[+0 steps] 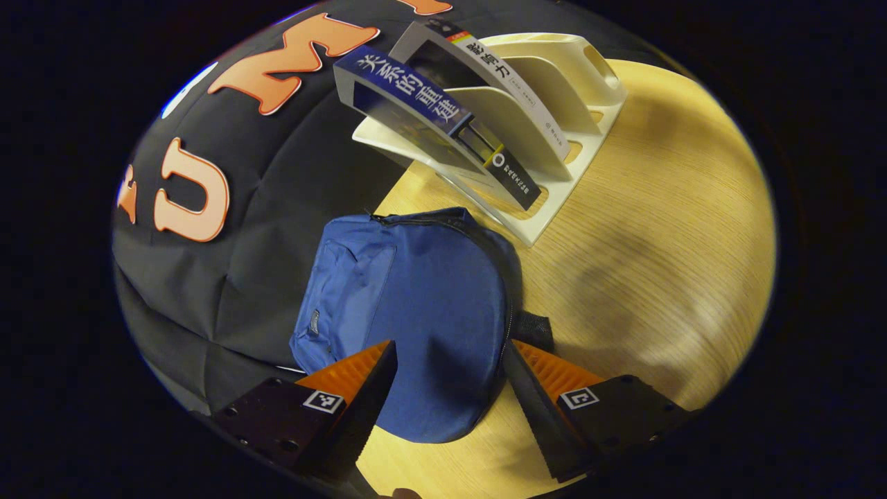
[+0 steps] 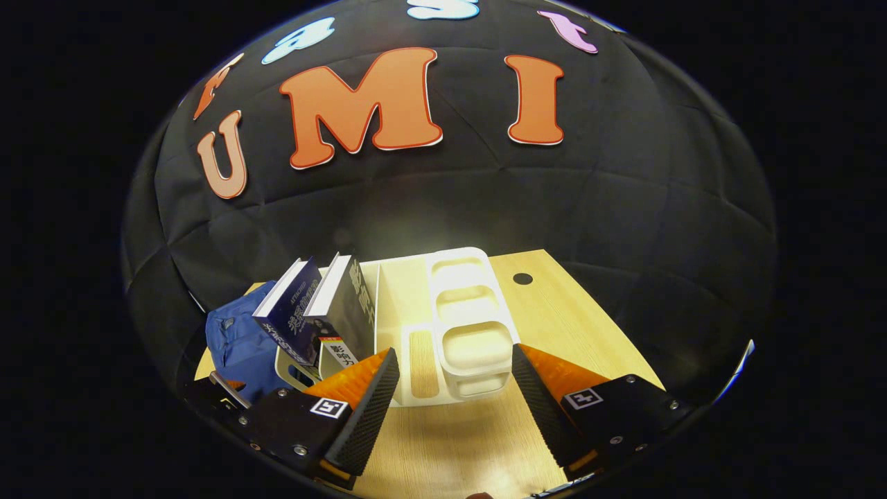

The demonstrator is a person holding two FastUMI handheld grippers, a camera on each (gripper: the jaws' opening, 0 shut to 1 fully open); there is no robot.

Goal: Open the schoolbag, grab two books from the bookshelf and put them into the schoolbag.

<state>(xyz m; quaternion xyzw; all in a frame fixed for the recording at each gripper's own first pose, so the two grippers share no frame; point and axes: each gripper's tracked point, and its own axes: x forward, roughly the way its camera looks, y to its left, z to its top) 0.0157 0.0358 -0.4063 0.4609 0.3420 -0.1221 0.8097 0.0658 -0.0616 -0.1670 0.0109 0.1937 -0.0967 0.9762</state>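
Left gripper view has our left gripper (image 1: 449, 388), jaws spread and holding nothing, above the zipped blue schoolbag (image 1: 416, 305) lying beside the bookshelf (image 1: 554, 138), and we judge its limp cloth may bunch and drag, toppling the two leaning books (image 1: 429, 114).

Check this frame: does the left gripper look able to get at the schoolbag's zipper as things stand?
Probably yes. The left gripper is open right over the blue schoolbag, and the closed zipper along its far edge lies bare, with the bookshelf beyond it.
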